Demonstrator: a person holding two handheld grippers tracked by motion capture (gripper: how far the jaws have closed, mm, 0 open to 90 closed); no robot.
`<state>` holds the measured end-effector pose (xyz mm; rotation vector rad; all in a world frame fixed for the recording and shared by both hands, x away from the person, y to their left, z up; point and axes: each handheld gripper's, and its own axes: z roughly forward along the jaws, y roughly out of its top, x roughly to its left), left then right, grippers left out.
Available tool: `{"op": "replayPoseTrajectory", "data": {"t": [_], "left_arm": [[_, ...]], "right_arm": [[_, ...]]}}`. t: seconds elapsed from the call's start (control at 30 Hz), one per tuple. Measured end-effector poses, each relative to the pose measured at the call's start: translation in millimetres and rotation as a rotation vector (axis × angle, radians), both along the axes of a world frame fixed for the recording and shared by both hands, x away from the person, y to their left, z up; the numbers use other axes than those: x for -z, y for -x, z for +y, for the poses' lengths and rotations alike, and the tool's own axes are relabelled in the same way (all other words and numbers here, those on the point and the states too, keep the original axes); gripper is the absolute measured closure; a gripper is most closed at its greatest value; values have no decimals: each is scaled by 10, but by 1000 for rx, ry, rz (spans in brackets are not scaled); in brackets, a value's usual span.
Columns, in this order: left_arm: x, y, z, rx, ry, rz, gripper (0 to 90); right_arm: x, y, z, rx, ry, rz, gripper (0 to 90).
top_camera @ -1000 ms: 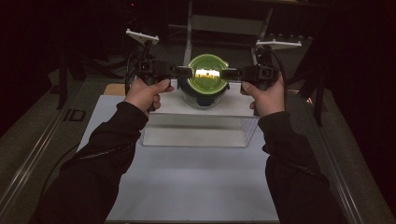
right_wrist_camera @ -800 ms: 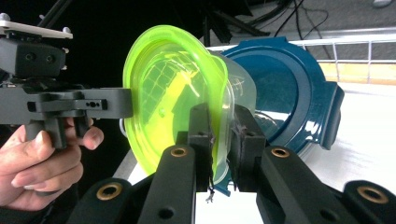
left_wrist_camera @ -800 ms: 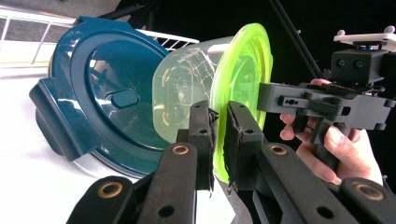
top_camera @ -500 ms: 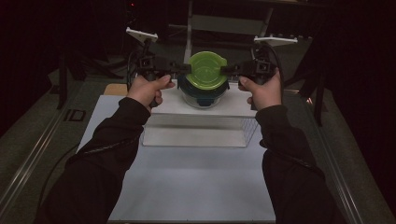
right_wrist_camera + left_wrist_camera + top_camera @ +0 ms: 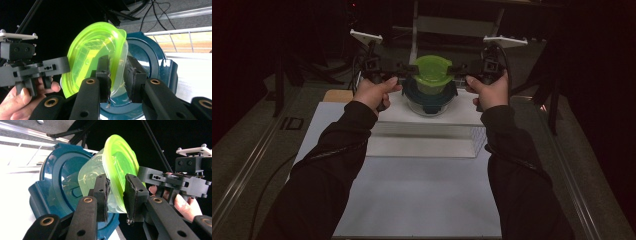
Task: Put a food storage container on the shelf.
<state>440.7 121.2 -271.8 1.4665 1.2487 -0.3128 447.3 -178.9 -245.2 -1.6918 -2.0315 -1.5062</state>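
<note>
From the high view, the green-lidded container [image 5: 432,76] sits at the far middle of the tabletop [image 5: 422,200], resting in or just above a larger dark blue-lidded bowl [image 5: 430,97] that stands on a clear raised platform [image 5: 427,135]. The left hand-held gripper [image 5: 408,70] comes in level from the left and the right hand-held gripper [image 5: 457,71] from the right, so the 2 tools face each other across the small container, each held by a hand in a dark sleeve. In the left gripper view the left hand-held gripper [image 5: 116,195] has its 2 black jaws set on either side of the lime-green lid's rim [image 5: 120,167], with the translucent tub below it; the jaws have just been opening, and a thin gap shows between at least 1 pad and the lid, so the rim lies between them rather than being firmly pinched. The blue lid [image 5: 57,182] fills the space behind and below. In the right gripper view the right hand-held gripper [image 5: 117,72] likewise straddles the opposite edge of the green lid [image 5: 92,57], its jaws also having just been opening, narrow but not pressing hard on the plastic; whether the pads touch the rim cannot be told for certain. The other tool and the fingers holding it show beyond the container in each gripper view.
</note>
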Motion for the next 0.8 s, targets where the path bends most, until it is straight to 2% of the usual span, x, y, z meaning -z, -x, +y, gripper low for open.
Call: {"op": "replayPoseTrajectory", "data": {"t": [0.13,0.2,0.3,0.37,0.43,0.57,0.6,0.63,0.73,0.8], "left_arm": [[11,-26,-20,-7,-6,-9,674],[14,-36,-29,-5,-10,-8,614],[5,-28,-39,-7,-18,-17,579],[-7,-23,-32,-18,-25,-21,513],[-25,-13,-15,-19,-17,-26,509],[-82,63,42,-19,16,-91,427],[-89,100,54,14,28,-133,392],[-95,121,54,32,30,-151,336],[-111,217,36,48,0,-191,309],[-108,277,36,66,10,-226,242]], "right_arm": [[0,-17,6,4,0,5,743],[9,-30,-2,-1,-2,2,688],[6,-39,-2,-8,-11,-13,577],[1,-37,-3,-8,-4,-29,530],[-13,-30,-1,-11,5,-50,473],[-52,4,-51,-6,-1,-89,366],[-57,15,-63,-6,-5,-93,327],[-62,39,-85,-29,-12,-111,289],[-74,120,-112,-49,-2,-146,266],[-82,179,-114,-66,16,-169,248]]}}
